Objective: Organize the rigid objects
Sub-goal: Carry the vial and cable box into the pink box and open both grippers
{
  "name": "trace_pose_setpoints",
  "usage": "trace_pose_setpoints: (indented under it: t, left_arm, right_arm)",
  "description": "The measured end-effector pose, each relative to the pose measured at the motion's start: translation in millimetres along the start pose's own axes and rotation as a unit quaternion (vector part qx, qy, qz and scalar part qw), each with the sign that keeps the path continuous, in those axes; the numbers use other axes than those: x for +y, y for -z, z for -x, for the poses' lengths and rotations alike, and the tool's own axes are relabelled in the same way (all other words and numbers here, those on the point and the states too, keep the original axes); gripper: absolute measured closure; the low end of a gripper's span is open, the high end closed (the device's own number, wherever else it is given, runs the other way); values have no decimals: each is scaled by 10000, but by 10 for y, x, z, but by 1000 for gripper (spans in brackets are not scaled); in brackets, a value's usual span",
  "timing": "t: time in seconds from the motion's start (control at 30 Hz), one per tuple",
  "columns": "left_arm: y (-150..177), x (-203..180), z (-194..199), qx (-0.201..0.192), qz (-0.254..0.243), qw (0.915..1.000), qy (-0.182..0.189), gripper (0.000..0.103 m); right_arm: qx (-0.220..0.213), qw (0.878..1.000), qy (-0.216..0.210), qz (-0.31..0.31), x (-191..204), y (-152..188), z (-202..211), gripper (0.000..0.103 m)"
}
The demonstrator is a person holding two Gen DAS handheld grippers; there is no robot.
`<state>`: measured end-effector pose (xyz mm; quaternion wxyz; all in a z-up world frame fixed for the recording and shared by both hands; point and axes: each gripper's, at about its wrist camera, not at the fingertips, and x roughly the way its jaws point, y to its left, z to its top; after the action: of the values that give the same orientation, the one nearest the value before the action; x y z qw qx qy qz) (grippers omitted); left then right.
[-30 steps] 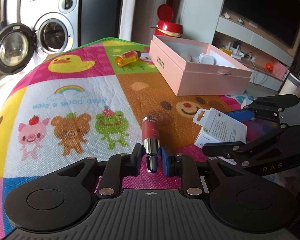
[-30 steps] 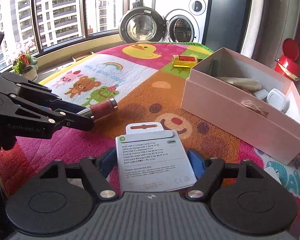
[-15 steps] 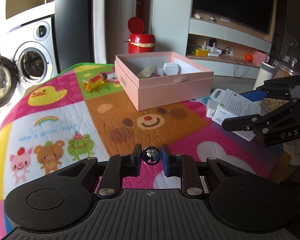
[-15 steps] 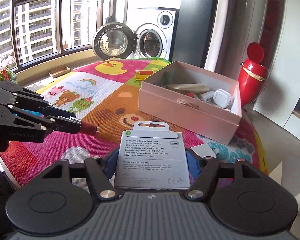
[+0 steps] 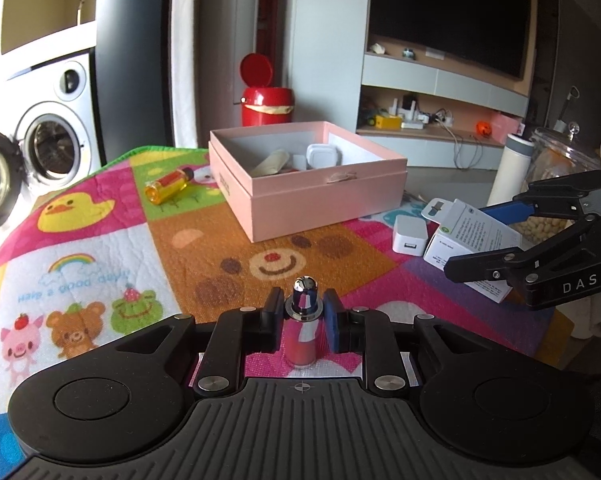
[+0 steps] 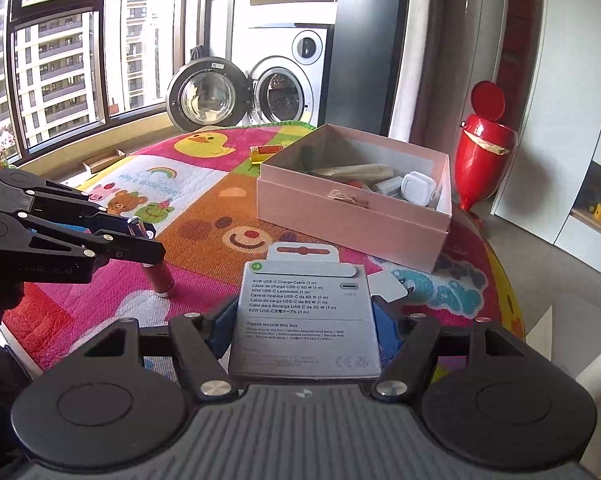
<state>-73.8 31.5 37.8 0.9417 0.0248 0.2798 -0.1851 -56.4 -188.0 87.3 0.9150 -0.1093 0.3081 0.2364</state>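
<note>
A red lipstick tube [image 5: 302, 330] is pinched upright in the left gripper [image 5: 303, 320], chrome end up, above bare mat [image 5: 204, 256]. Ahead, the open pink box [image 5: 312, 200] is set near the mat's far edge. A cable package [image 6: 306, 320] is clamped in the right gripper [image 6: 304, 334].

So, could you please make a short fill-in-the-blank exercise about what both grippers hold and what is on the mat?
1. The left gripper is shut on a red ____ with a chrome end.
2. The right gripper holds a grey USB-C ____ package.
3. The pink box stands with its top ____.
4. A small ____ bottle lies on the mat beside the box.

Missing words: tube; cable; open; yellow
</note>
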Motion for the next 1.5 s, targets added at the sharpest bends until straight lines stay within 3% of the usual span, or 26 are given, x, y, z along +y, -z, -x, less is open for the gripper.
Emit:
trace_pose_setpoints:
  t: [0.13,0.33,0.8,0.9,1.0,1.1,1.23,1.33,1.5]
  left_arm:
    - [51,20,-41,-39,73,9999,105,77]
    - [128,90,-211,465,373,9979,248,76]
    - [42,61,-243,98,264,9994,204,79]
    - [-396,57,-187,-280,-57,9989,379,79]
    - [-1072,29,-191,-792,-474,9950,373,79]
    - [-1653,75,-414,-1044,-610,9917,443,79]
    - [-2071,295,-1134,-616,-152,9969,469,79]
    - [-2011,386,-1640,-136,-34,9996,257,79]
    - [-1788,491,-2163,524,145,9976,418,79]
  right_arm:
    - [82,10000,16,0,11,38,-38,34]
    - [212,9998,1,45,54,83,-116,34]
    - [326,9994,86,-51,-13,152,-173,34]
    - [104,9998,143,-33,-104,-20,-78,34]
    - [-593,9966,520,220,-245,-451,96,34]
    - [-1077,9901,864,266,-424,-924,71,34]
    - [-901,9916,921,-60,-680,-1274,-383,34]
    - [-547,9939,919,-259,-819,-1284,-858,34]
    - [-15,9950,927,-377,-914,-1131,-1393,34]
